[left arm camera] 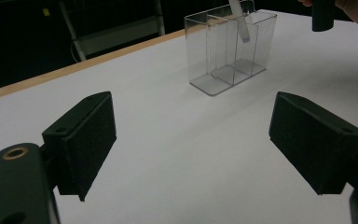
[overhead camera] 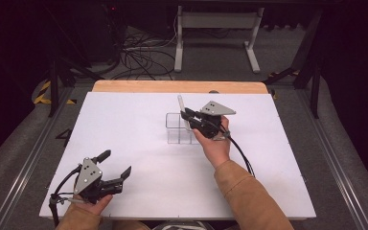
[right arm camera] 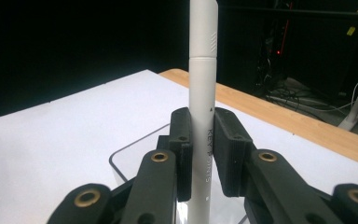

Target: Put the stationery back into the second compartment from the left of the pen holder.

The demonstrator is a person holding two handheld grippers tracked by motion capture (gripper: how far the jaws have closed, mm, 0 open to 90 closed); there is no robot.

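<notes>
Right gripper view, right gripper [right arm camera: 202, 154] clamping smooth white cylindrical pen [right arm camera: 203, 93], clear plastic box [right arm camera: 135, 154] below, left gripper [overhead camera: 117, 165] wide.

The white pen [right arm camera: 202, 93] is running off the frame's top above the right gripper [right arm camera: 201, 149], its tip hiding below the jaws.

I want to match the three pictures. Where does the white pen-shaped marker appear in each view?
High view: the white pen-shaped marker stands upright at centre, above the clear plastic divided holder.
Left gripper view: top, right of centre, its lower end inside the holder.
Right gripper view: centre, upright, clamped by the right gripper.
Shared landmark: the holder.
</notes>
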